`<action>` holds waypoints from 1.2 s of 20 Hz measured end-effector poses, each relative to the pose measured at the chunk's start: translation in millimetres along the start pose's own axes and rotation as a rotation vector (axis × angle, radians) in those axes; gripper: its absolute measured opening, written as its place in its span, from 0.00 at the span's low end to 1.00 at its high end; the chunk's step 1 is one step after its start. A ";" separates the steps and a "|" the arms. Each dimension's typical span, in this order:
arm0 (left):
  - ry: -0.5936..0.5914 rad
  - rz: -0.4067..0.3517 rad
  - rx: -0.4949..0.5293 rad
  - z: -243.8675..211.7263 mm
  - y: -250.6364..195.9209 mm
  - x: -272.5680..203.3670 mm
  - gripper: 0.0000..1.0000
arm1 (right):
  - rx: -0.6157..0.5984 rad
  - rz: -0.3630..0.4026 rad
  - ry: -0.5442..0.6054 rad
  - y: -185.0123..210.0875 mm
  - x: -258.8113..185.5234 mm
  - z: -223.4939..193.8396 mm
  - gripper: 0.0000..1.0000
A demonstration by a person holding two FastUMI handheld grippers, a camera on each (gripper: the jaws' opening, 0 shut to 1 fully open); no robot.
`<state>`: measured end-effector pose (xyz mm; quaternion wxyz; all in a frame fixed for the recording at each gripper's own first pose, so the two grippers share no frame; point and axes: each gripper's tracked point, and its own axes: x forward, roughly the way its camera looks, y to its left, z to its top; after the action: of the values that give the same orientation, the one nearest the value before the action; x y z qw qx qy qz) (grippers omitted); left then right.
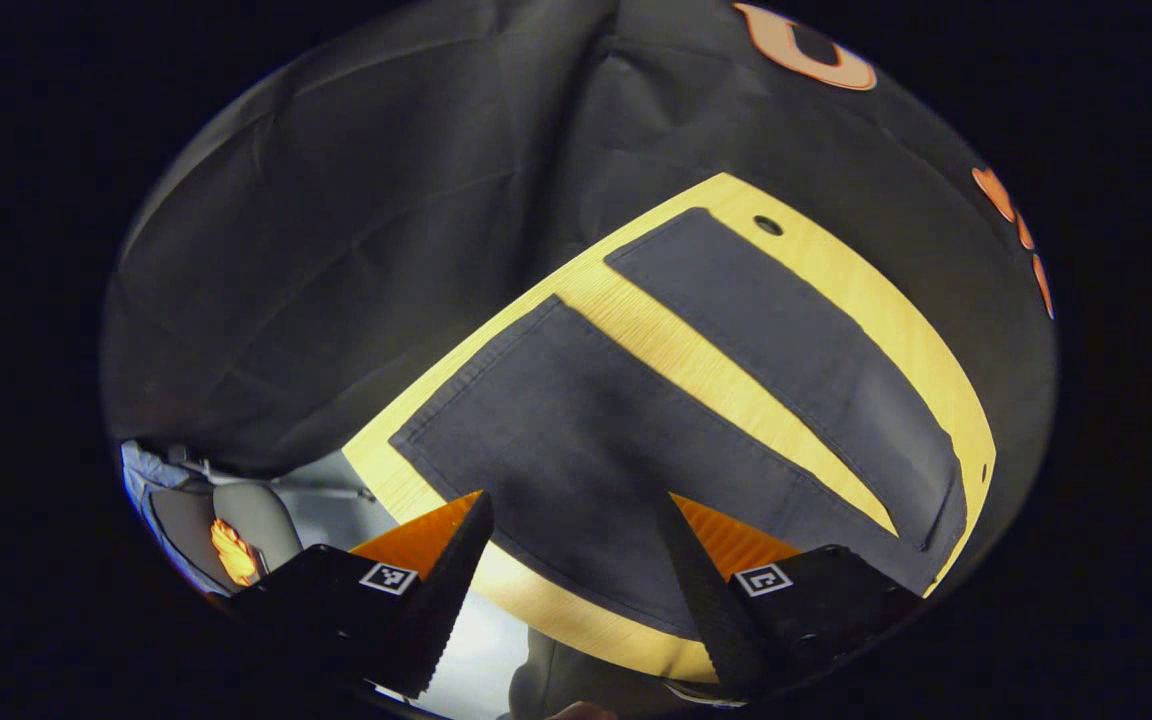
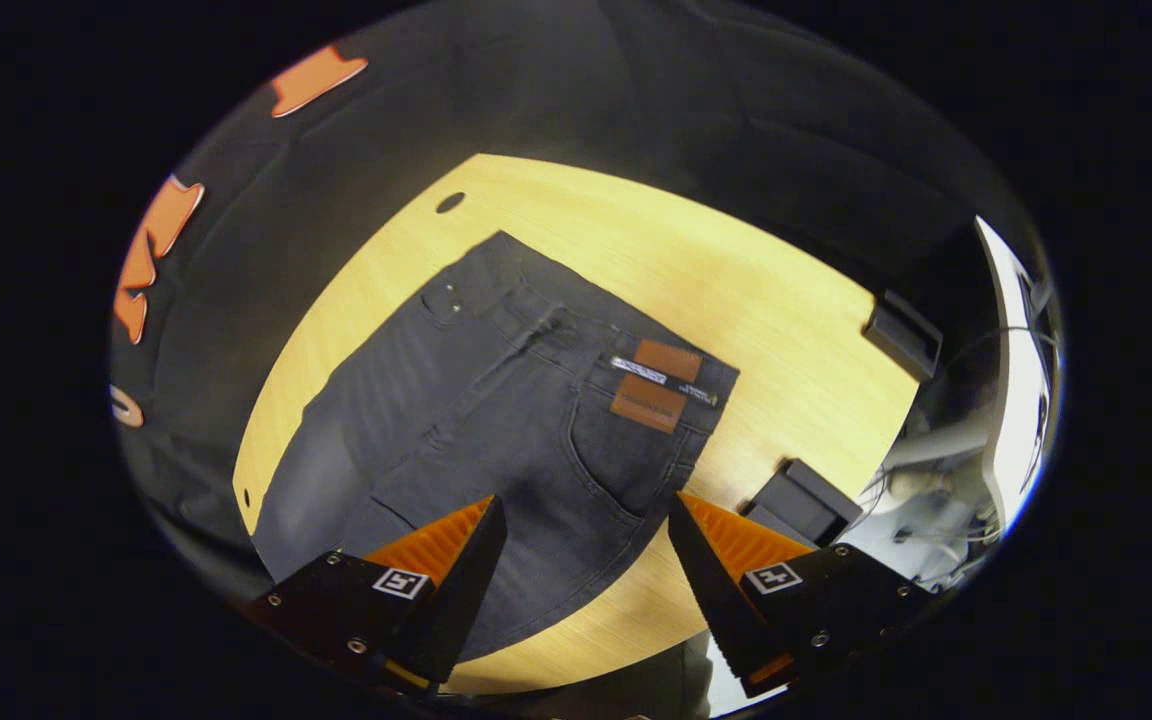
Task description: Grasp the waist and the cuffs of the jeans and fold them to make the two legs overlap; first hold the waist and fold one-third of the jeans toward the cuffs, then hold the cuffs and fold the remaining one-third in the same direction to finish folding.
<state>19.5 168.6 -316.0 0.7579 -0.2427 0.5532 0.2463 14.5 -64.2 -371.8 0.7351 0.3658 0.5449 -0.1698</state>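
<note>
Dark grey jeans point(image 1: 576, 450) lie flat on a light wooden table point(image 1: 696, 360), legs spread apart in a V. In the left gripper view the near leg's cuff end lies under my left gripper point(image 1: 576, 510), which hovers above it, open, with nothing between its fingers; the far leg point(image 1: 786, 340) runs toward the table's far edge. In the right gripper view the waist with a brown leather patch point(image 2: 658, 385) points away, and my right gripper point(image 2: 586, 515) hangs open above the seat and near hip of the jeans point(image 2: 496, 420).
Two dark boxes point(image 2: 901, 335) point(image 2: 801, 500) sit at the table's right edge in the right gripper view. A cable hole point(image 2: 450, 202) is in the tabletop's far corner. Beyond the left edge stands a chair point(image 1: 226, 520). Black cloth walls surround the table.
</note>
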 end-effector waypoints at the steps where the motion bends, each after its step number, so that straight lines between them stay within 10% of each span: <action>1: 0.027 0.005 -0.021 -1.6 0.8 2.2 0.99 | 0.011 -0.015 0.009 -5.7 5.6 0.3 0.99; 24: 0.366 0.115 -0.276 7.1 81.1 73.8 0.99 | 0.029 -0.242 0.130 -29.7 57.9 8.0 0.96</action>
<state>-7.8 242.6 -392.5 0.5894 -0.3526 0.6554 0.3141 20.8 -81.4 -434.8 0.6671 0.3181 0.6291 -0.2409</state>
